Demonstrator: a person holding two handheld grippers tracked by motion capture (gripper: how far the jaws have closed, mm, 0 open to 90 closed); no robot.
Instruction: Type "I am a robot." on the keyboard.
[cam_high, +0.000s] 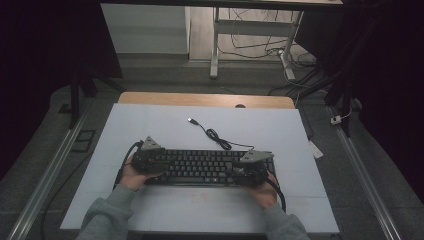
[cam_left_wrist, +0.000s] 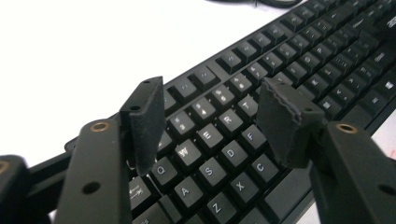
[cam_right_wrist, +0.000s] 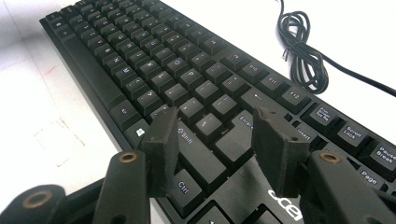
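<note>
left tongs (cam_high: 150, 159) at the left end of the black keyboard (cam_high: 200, 167), gripped by the left hand (cam_high: 131, 176) coming up from the near edge of the worktop (cam_high: 150, 125). jaws spread, hovering over the letter keys, nothing pinched between the pads; in the left gripper view (cam_left_wrist: 210, 126) the w, e, r and d keys visible in the gap, pads above the key tops, not pressing anything as far as can be told.

keyboard lying flat in the middle of the worktop, a little toward the near edge, long side parallel to that edge. thin black cable (cam_high: 215, 135) running from the keyboard's far side toward the far edge, bundled in a small coil partway, ending in a usb plug (cam_high: 191, 120) lying loose on the white surface.

right tongs (cam_high: 251, 167) at the right end of the keyboard, held by the right hand (cam_high: 264, 192). jaws spread as well, empty; in the right gripper view (cam_right_wrist: 217, 140) poised above the shift, ctrl and enter keys, with the coiled cable (cam_right_wrist: 303, 51) beyond the function row. grey sleeves at the near edge.
</note>
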